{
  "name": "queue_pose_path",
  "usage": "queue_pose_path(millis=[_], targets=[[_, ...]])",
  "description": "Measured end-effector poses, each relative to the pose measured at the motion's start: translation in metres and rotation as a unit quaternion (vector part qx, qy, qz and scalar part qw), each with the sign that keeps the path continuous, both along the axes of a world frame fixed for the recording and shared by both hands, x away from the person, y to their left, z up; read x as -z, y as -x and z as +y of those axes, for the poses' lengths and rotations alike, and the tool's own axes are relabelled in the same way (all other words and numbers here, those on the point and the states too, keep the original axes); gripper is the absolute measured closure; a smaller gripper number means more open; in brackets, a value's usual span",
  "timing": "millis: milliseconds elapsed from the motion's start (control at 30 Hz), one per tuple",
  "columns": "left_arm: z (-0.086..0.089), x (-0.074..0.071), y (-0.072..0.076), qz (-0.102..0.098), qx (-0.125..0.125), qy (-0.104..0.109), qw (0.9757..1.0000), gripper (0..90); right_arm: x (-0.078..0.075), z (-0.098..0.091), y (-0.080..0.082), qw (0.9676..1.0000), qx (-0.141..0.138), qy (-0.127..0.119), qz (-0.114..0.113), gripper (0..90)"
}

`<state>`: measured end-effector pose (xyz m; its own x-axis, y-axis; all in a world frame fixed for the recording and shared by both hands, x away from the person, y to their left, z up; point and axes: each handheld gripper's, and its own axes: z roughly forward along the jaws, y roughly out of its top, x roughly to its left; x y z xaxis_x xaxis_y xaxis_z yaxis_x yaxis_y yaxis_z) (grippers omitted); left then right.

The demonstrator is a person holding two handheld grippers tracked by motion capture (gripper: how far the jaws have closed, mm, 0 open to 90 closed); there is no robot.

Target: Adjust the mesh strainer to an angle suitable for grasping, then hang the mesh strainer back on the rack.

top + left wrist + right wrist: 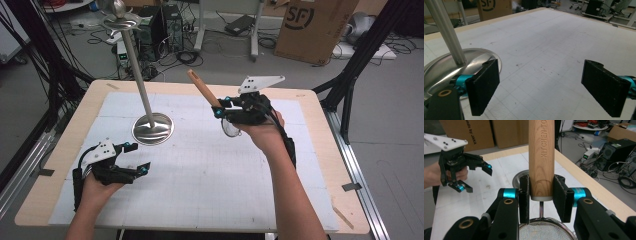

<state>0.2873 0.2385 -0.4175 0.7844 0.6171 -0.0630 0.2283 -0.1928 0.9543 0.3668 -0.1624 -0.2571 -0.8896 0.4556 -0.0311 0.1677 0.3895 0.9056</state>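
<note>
A small mesh strainer (230, 129) with a wooden handle (202, 87) hangs above the middle of the table. My right gripper (218, 107) is shut on the lower end of that handle, which points up and to the left. In the right gripper view the pads (560, 197) press both sides of the handle (541, 157), with the wire mesh (544, 230) just below the jaws. My left gripper (139, 157) rests open near the table's front left with nothing between its jaws (542, 67). It also appears in the right gripper view (477, 180).
A metal stand with a round base (153, 129) and a tall pole (136, 70) rises at the left centre, topped by curved hooks (121, 21). Its base (439, 67) lies just beside my left gripper. A white mat (200, 170) covers the wooden table. Cardboard box (312, 25) beyond.
</note>
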Motion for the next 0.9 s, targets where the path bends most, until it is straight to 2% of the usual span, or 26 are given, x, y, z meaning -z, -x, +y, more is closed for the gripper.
queue_pose_path(millis=[133, 167, 233, 267, 400, 567, 900], targets=[[-0.002, 0.000, 0.001, 0.000, 0.001, 0.000, 1.0000, 15.6, -0.005, 0.006, -0.001, 1.0000, -0.002, -0.001, 0.000, 68.5], [-0.002, 0.000, 0.001, 0.000, 0.002, 0.001, 1.0000, 15.7, -0.006, 0.007, -0.002, 1.0000, -0.004, -0.002, -0.006, 68.5], [-0.002, 0.000, 0.001, 0.000, 0.003, 0.000, 1.0000, 15.6, -0.007, 0.009, -0.003, 1.0000, -0.006, -0.003, 0.001, 68.5], [-0.002, 0.000, 0.001, 0.001, 0.004, 0.000, 1.0000, 15.6, -0.008, 0.010, -0.005, 1.0000, -0.008, -0.002, -0.005, 68.5], [-0.002, 0.001, 0.000, 0.002, 0.000, -0.001, 1.0000, 15.6, -0.012, 0.013, -0.009, 0.9999, -0.012, -0.002, -0.003, 68.5], [-0.002, 0.001, 0.000, 0.001, 0.002, -0.002, 1.0000, 15.7, -0.020, 0.018, -0.018, 0.9997, -0.017, -0.014, -0.006, 68.5], [-0.004, -0.001, 0.001, -0.004, 0.006, 0.003, 1.0000, 15.7, -0.033, 0.039, -0.027, 0.9995, -0.027, -0.014, -0.011, 68.5]])
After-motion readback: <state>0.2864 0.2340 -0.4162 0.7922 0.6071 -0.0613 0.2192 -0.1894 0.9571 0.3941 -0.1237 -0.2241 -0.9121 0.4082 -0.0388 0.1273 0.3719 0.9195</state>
